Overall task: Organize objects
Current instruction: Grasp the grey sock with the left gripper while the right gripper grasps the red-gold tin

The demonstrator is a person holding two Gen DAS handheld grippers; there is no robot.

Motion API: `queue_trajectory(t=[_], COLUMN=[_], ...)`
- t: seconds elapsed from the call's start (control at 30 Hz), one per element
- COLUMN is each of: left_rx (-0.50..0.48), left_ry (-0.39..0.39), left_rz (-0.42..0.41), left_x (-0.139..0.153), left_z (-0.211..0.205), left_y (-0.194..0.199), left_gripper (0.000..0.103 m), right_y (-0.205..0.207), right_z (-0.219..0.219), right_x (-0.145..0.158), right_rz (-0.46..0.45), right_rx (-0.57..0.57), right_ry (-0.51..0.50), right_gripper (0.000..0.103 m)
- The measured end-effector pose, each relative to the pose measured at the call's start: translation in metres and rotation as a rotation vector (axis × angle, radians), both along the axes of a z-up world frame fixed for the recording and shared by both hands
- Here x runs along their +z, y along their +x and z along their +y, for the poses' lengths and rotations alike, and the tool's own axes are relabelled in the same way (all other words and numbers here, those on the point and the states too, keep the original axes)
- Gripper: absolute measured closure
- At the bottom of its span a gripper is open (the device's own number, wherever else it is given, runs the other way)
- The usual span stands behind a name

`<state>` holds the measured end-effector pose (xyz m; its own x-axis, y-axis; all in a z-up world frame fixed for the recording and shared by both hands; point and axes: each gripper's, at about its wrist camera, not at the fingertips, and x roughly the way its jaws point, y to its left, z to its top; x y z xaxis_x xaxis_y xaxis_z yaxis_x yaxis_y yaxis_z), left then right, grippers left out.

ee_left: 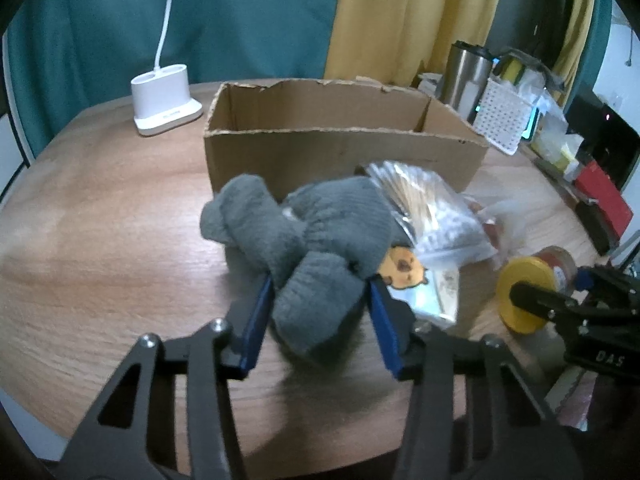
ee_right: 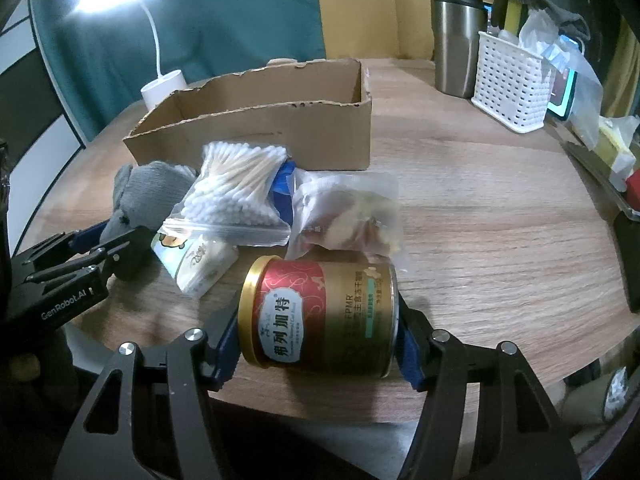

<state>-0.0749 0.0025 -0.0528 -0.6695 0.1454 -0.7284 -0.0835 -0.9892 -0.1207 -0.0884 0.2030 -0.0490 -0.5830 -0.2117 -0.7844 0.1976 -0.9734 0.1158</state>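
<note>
Grey sock bundle (ee_left: 320, 264) clamped between the blue pads of the left gripper (ee_left: 320, 292), one lobe squeezed between the fingers, the rest bulging beyond the tips toward the cardboard box (ee_left: 344, 152). Lying on the wooden table (ee_left: 100, 220) just in front of the box, near its left end. Soft, ribbed knit, rolled into a lumpy knot.

Can (ee_right: 320, 316) on its side across the right gripper (ee_right: 316, 344), lid end against one blue pad and base against the other, gripped end to end. One can only: gold body, red label with white characters, yellow lid (ee_left: 520, 292) in the left wrist view. In front of the box as well, further from it than the socks and nearer its right end.

Between can and box, three packets and one small carton: one zip bag of cotton swabs (ee_right: 236, 192) touching the socks, one clear pouch (ee_right: 348, 216) with pale and reddish contents beside it, one blue packet (ee_right: 284, 184) mostly hidden under both, one small white carton (ee_right: 196, 256) with a cartoon print poking out below the swab bag.

One box, open-topped, torn along the rim, nothing visible inside.

Behind the box to the left, one white lamp base (ee_left: 164, 100) with a bent stem. Behind to the right, one steel tumbler (ee_right: 456, 44) and one white perforated basket (ee_right: 512, 80) stuffed with plastic bags.
</note>
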Motion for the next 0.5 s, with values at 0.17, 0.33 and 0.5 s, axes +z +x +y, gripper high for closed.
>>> queue_trajectory(t=[0.17, 0.33, 0.5], left_rx=[0.007, 0.01, 0.018], left_ry=[0.006, 0.016, 0.012], left_rz=[0.027, 0.034, 0.054], left_x=[0.01, 0.019, 0.031], left_z=[-0.002, -0.004, -0.003], left_y=[0.007, 0.009, 0.012], left_gripper=[0.058, 0.061, 0.061], right_y=[0.004, 0.005, 0.005], right_z=[0.001, 0.001, 0.006], right_x=[0.006, 0.014, 0.024], right_rz=[0.022, 0.045, 0.071], right_rx=[-0.001, -0.005, -0.008], right_ry=[-0.003, -0.011, -0.02], right_gripper=[0.037, 0.037, 0.037])
